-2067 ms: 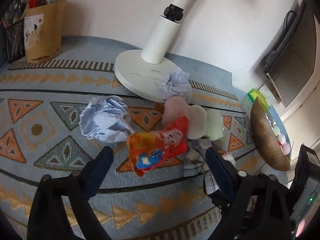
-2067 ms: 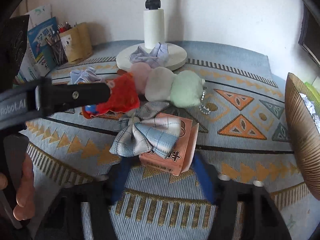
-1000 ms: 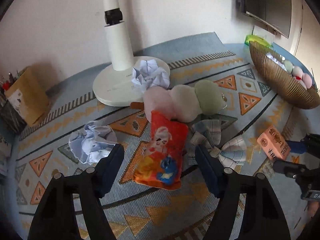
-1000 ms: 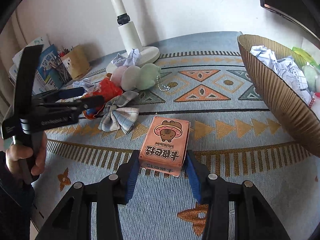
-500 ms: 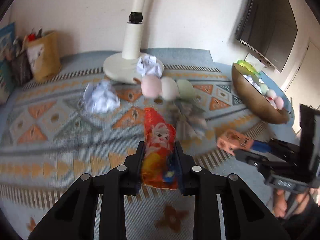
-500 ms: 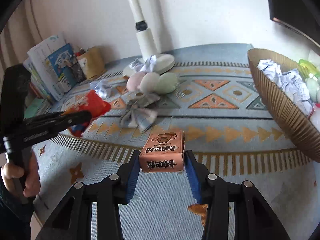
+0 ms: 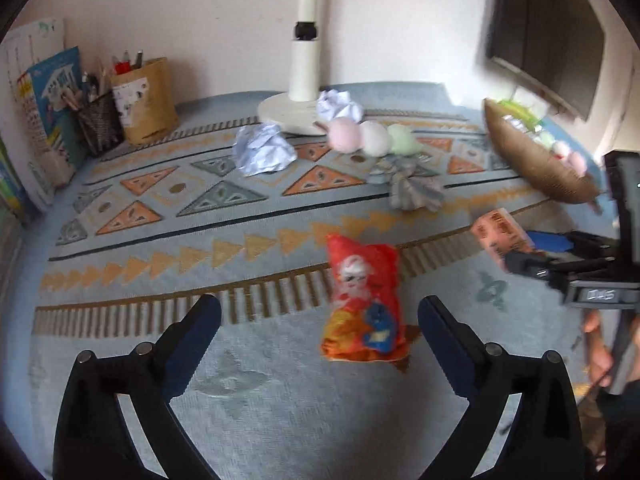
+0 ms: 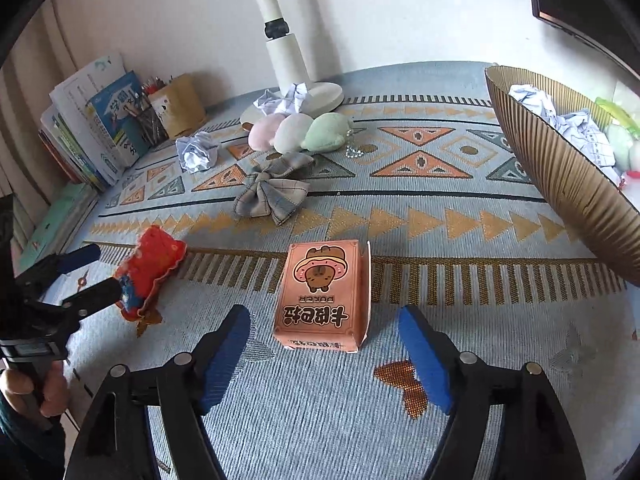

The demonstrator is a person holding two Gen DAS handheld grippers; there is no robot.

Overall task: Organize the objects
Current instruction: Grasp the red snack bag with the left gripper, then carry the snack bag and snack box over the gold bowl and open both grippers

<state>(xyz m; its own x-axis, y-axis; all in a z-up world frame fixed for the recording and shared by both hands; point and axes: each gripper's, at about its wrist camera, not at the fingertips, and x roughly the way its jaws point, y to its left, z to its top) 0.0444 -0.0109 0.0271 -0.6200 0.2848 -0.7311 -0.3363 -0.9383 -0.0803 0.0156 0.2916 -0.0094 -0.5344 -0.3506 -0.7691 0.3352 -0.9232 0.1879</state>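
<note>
A red snack bag lies on the patterned rug between the wide-open fingers of my left gripper; it also shows in the right wrist view. A pink card box lies on the rug between the open fingers of my right gripper; it also shows in the left wrist view. Neither gripper touches its object. Farther back lie a plaid bow, a three-ball plush and crumpled paper balls.
A ribbed brown bowl holding paper and plush stands at the right. A white lamp base stands at the back with a paper ball on it. Books and pen holders line the back left.
Both grippers have opened and let go: the snack bag and the pink box now lie on the near part of the rug, after being carried there from the pile.
</note>
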